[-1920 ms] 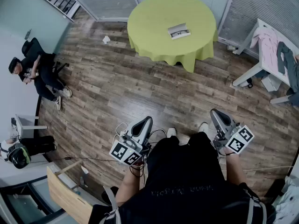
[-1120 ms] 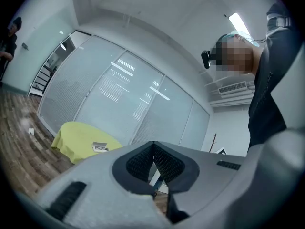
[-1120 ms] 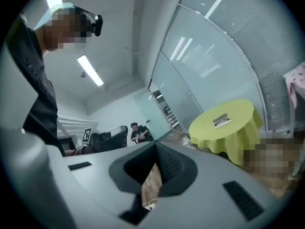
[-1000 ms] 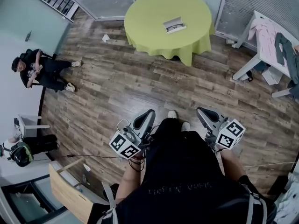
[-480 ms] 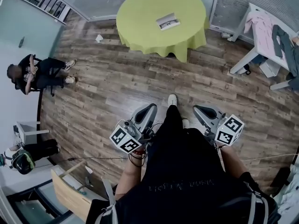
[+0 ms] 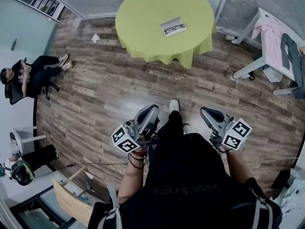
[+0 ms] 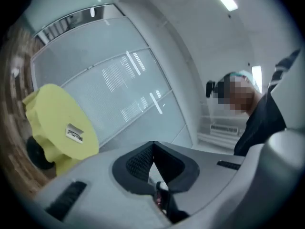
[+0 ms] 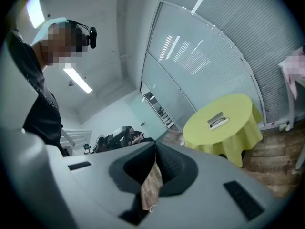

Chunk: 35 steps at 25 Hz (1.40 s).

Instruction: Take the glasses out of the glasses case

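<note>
An open white glasses case (image 6: 173, 26) with dark glasses in it lies on the round yellow-green table (image 6: 143, 13) at the top of the head view. The case is small and far off in the left gripper view (image 7: 75, 133) and in the right gripper view (image 8: 217, 120). My left gripper (image 6: 151, 109) and right gripper (image 6: 207, 111) hang close to my body over the wood floor, well short of the table. Both point toward it. The left gripper (image 7: 152, 144) has its tips together with nothing between them, and so does the right gripper (image 8: 156, 144).
A white table (image 6: 274, 37) with clothes on it stands at the right. A person (image 6: 28, 73) sits in a chair by the left wall. A wooden cabinet (image 6: 71, 194) is at the lower left. A paper scrap (image 6: 96, 37) lies on the floor beside the round table.
I have stepped forward, one foot now ahead, and the view has swung a little. The grippers stay shut near my body. The seated person at the left has shifted position.
</note>
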### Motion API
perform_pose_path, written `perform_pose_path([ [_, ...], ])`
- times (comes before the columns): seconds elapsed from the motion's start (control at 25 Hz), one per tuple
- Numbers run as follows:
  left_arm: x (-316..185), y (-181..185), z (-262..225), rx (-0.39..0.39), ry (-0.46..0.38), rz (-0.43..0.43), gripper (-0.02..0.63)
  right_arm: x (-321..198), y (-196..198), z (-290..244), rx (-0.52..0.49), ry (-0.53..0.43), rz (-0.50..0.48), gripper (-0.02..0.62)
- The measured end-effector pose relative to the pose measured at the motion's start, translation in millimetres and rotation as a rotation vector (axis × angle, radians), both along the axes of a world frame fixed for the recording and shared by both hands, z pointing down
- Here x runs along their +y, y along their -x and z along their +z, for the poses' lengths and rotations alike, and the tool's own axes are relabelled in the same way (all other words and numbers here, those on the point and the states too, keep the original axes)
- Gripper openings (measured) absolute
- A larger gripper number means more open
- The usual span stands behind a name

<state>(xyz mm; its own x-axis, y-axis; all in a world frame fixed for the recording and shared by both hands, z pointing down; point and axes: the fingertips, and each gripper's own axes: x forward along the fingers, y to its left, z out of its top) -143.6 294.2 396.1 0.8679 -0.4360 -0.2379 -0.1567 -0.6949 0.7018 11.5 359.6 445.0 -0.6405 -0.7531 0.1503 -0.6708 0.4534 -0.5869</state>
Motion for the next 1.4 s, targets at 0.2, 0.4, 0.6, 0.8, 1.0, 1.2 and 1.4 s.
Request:
perform_pose_path([
  [0.2, -50.7, 4.0, -2.5, 0.010, -0.021, 0.037, 0.011, -50.8, 6.6, -4.7, -0.027, 0.014, 0.028, 0.029],
  [0.4, -95.1, 7.6, -0.1, -0.129, -0.138, 0.054, 0.011, -90.9, 11.2, -10.2, 0.009, 0.012, 0.065, 0.029],
  [0.6, -120.9, 12.6, 4.6, -0.156, -0.161, 0.067, 0.012, -110.6, 11.1, -12.6, 0.026, 0.010, 0.112, 0.029],
  [0.8, -133.5, 8.9, 16.9, -0.226, -0.178, 0.074, 0.012, -127.2, 9.7, -10.0, 0.035, 0.019, 0.116, 0.029],
  [1.0, -149.6, 7.7, 19.5, -0.252, -0.189, 0.037, 0.011, -142.9, 4.8, -3.8, 0.031, 0.009, 0.104, 0.029],
  [1.2, -166.2, -1.7, 21.9, -0.275, -0.186, 0.031, 0.012, -163.1, -4.6, 5.8, 0.049, 0.018, 0.079, 0.029],
  [1.4, -188.6, -12.1, 21.3, -0.287, -0.170, 0.046, 0.011, -185.2, -11.2, 6.8, 0.042, 0.036, 0.073, 0.029],
])
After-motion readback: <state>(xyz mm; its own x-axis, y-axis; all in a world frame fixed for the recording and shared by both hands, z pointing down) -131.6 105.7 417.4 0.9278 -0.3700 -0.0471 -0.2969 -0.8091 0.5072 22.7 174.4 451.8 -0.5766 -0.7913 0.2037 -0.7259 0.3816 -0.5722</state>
